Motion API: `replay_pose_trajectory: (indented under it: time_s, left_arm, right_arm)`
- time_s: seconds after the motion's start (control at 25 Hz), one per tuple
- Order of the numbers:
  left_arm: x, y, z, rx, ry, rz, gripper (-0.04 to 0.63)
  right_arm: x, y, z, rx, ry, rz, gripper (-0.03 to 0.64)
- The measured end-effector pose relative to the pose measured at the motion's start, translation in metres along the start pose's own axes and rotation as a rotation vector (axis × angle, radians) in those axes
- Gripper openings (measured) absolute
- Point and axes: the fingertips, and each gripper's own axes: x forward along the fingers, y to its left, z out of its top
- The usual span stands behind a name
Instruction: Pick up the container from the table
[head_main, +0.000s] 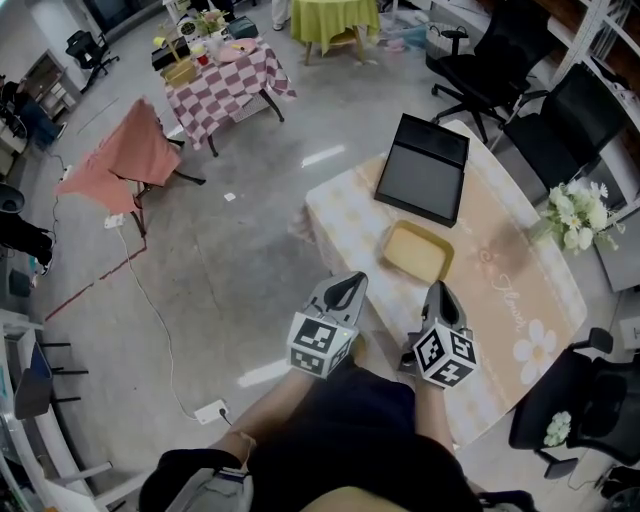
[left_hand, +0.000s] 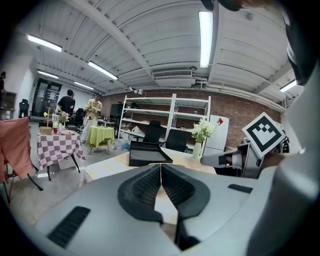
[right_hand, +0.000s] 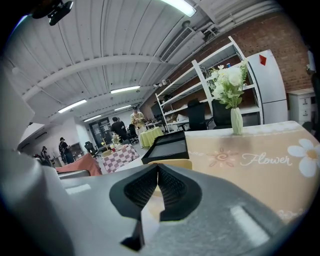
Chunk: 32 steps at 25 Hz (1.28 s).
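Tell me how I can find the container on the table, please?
Find the long table with the beige flowery cloth, next to the black office chairs. On it lie two shallow trays, with a vase of white flowers off to one side. The container is the smaller yellow one; the black tray next to it is bigger.

The only word I can read here is "Flower" (right_hand: 265, 159), written in pale cursive letters on the beige desk cloth (right_hand: 235, 175), just beside a printed white daisy (right_hand: 306, 155).
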Motion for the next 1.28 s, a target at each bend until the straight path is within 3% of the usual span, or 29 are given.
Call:
replay_pose_trajectory:
  time_s: [1.0,1.28]
  left_arm:
    - [0.071,0.0,-0.009,0.006,0.05,-0.112,0.012]
    - [0.079,0.007,-0.01,0.011,0.061,-0.109,0.012]
  right_arm:
    - [0.039,-0.023,-0.001,0.046,0.026,-0.023,0.005]
    - [0.046,-0.022,0.0,0.041,0.027,-0.018,0.005]
